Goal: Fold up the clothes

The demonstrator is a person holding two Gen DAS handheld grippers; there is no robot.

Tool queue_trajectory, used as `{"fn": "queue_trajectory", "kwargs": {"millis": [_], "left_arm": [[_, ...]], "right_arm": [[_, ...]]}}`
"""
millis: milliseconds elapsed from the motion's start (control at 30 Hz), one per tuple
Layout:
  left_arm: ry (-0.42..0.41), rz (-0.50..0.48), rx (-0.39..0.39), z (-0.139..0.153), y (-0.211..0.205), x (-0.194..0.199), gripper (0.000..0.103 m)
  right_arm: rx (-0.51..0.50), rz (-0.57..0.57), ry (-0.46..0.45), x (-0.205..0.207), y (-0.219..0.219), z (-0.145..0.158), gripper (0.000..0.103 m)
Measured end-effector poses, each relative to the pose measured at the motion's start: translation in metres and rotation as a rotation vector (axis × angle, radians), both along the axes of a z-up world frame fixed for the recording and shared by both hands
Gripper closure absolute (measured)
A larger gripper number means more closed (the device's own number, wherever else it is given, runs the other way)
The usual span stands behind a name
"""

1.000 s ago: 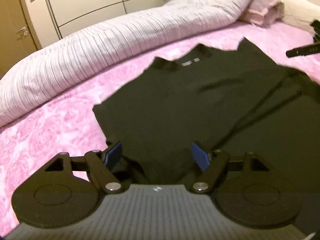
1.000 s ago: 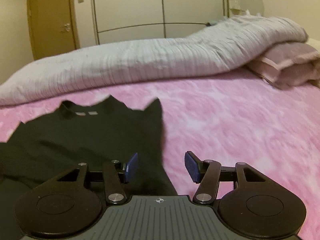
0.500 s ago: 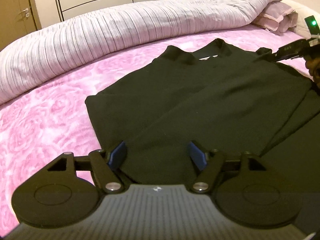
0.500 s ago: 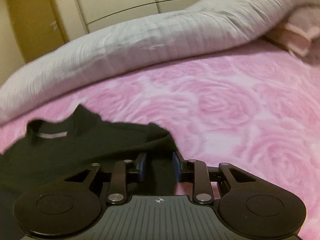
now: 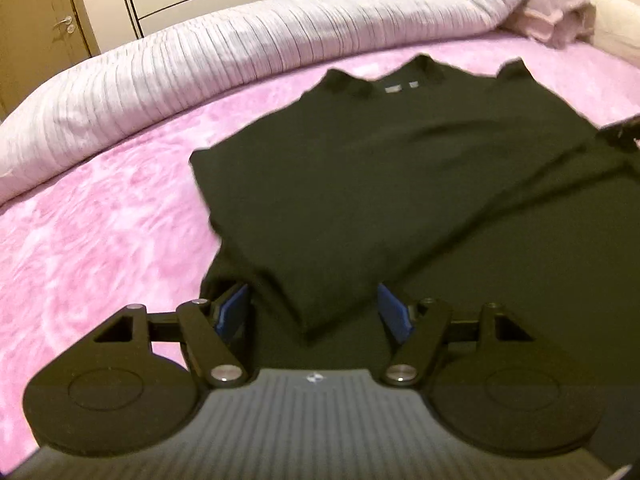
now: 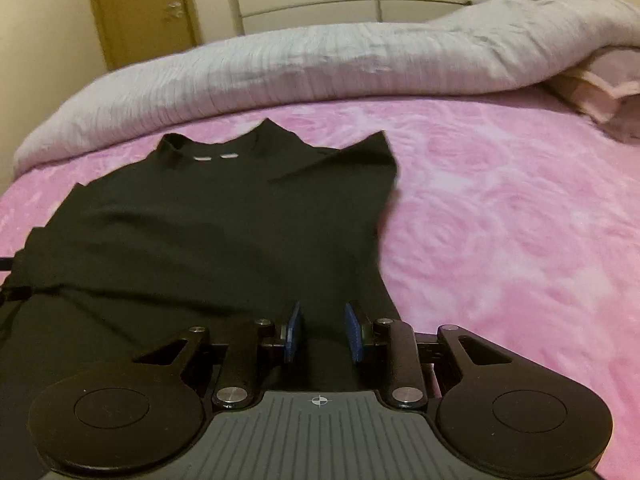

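A black T-shirt (image 5: 400, 184) lies flat on the pink bedspread, collar toward the far side and its left side folded inward. My left gripper (image 5: 315, 312) stands open over the near folded corner. The cloth lies between its blue pads (image 5: 236, 308) without touching them. The right wrist view shows the same shirt (image 6: 220, 232), its right shoulder sticking up in a point. My right gripper (image 6: 324, 332) hangs over the shirt's near right edge, jaws narrowed with a clear gap and flat black cloth beneath. That gripper also shows as a dark tip (image 5: 620, 136) at the left view's right edge.
A rolled grey striped duvet (image 5: 240, 64) runs along the far side of the bed. Folded pink bedding (image 6: 600, 88) sits at the far right. Bare pink bedspread (image 6: 520, 220) stretches to the right of the shirt. Wardrobe doors and a wooden door (image 6: 136, 12) stand behind.
My right gripper went out to the shirt's right shoulder, narrowed its jaws there, then drew back toward the near edge. The shoulder stayed in place. My left gripper shifted slightly over the folded corner.
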State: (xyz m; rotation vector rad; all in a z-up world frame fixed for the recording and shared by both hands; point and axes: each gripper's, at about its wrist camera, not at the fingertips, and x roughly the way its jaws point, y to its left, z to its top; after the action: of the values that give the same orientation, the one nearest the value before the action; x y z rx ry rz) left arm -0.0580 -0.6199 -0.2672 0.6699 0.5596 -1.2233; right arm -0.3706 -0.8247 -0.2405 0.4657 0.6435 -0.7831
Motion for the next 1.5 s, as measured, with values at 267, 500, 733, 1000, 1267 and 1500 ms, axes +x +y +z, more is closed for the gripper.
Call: {"fn": "queue_trajectory", "kwargs": {"millis": [267,500,733,1000,1267,1500], "left_arm": [[-0.004,0.003,0.055,0.005,0.092,-0.040,0.034],[-0.084,-0.046,0.042,0.035,0.186,-0.091,0.034],[-0.276,-0.337,0.036,0.035,0.278,-0.178,0.027],[-0.574,-0.419,0.113,-0.006,0.286,-0.214,0.029],[-0.728,-0.494,0.134,-0.023,0.266,-0.225,0.057],[-0.718,-0.488,0.127,-0.028,0.270,-0.224,0.063]], "right_arm": [[0.080,0.024,0.048,-0.054,0.102,0.006,0.071],[-0.013,0.148,0.077,-0.103,0.196,0.052,0.070],[-0.198,0.361,0.259,-0.119,0.299,0.049,0.070],[-0.355,0.516,0.413,-0.110,0.352,0.010,0.068],[-0.606,0.646,0.493,-0.098,0.387,-0.026,0.049],[-0.770,0.718,0.516,-0.096,0.388,-0.053,0.049]]}}
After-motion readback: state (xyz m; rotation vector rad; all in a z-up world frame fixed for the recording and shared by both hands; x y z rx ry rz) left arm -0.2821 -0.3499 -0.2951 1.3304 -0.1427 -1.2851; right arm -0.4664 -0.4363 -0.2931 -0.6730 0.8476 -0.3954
